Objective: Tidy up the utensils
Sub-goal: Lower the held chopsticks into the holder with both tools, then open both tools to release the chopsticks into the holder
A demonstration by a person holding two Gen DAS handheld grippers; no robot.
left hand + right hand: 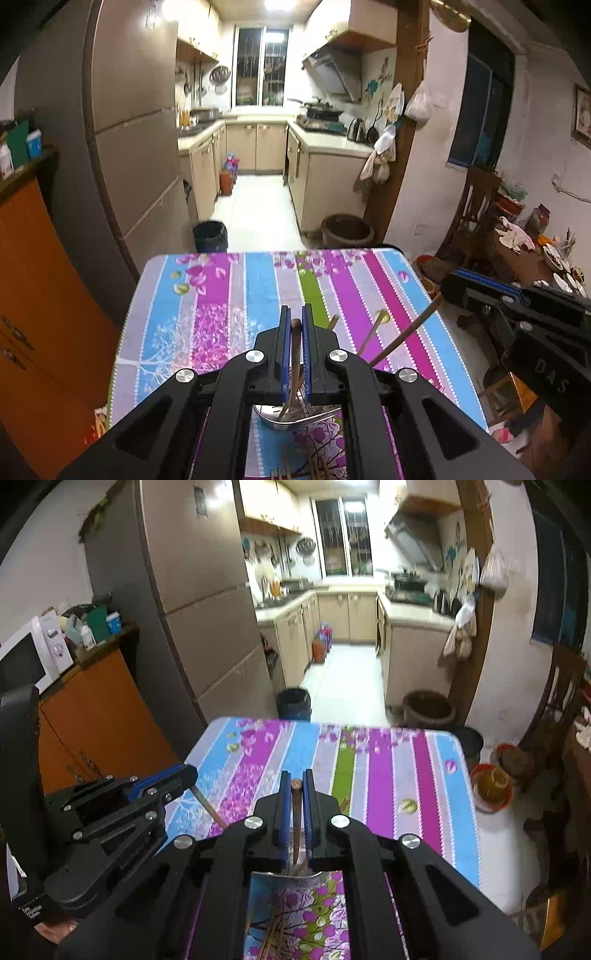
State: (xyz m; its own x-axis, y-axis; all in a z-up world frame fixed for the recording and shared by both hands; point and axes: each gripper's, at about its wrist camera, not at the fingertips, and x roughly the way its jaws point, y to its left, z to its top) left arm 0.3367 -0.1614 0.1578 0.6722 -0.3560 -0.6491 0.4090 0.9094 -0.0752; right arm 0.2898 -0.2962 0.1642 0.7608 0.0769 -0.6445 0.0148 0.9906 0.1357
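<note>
Covering the tabletop (207, 295) is a striped floral cloth, with a steel bowl (273, 419) of utensils at its near edge. Left tongs (295, 325) are clamped tight on a dark chopstick (295, 347), tilted down over the bowl. Right tongs (295, 788) likewise pinch a dark chopstick (296, 812), angled down, just beside the left ones.

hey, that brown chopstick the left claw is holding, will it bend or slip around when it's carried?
The chopstick looks like thin rigid wood, so probably stiff and light. The left claw pinches only near its top end, so it may pivot between the pads. Being round-ended, it would likely roll once laid down.
</note>
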